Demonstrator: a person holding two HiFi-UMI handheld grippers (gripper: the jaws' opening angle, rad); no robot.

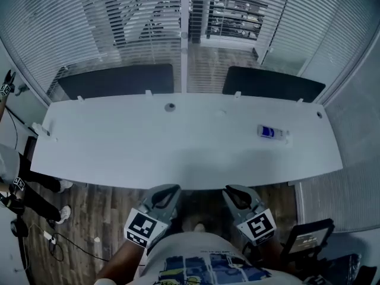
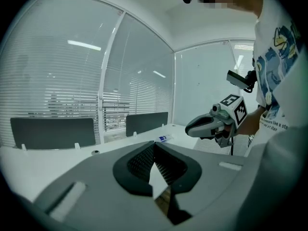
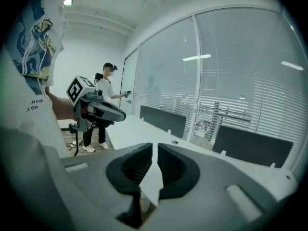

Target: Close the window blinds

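**Window blinds across the far wall, both tongs unloaded**

Window blinds (image 1: 119,28) hang lowered over the glass wall on the far side of a long white desk (image 1: 178,153). Their slats are tilted enough in the middle panes to show a room beyond. In the head view two dark panels (image 1: 119,81) stand along the desk's far edge, left and right of a white mullion. A small blue-and-white item (image 1: 270,132) lies on the desk toward the right. The left gripper (image 1: 170,189) and the right gripper (image 1: 228,189) are at the near edge, side by side and well short of the blinds, both pointing toward the desk.

The left gripper view looks along its jaws at the desk and the blinds beyond. The ribbed pads meet at their tips, fully closed on nothing. The other tongs show at the right of this view.

In the right gripper view the pads are drawn together to a thin slit — closed or a hair off, the wide lens makes that hard to settle — and they hold nothing. The blinds run along the right of this view, past the desk. A second person (image 3: 103,110) stands by the desk's far left end.
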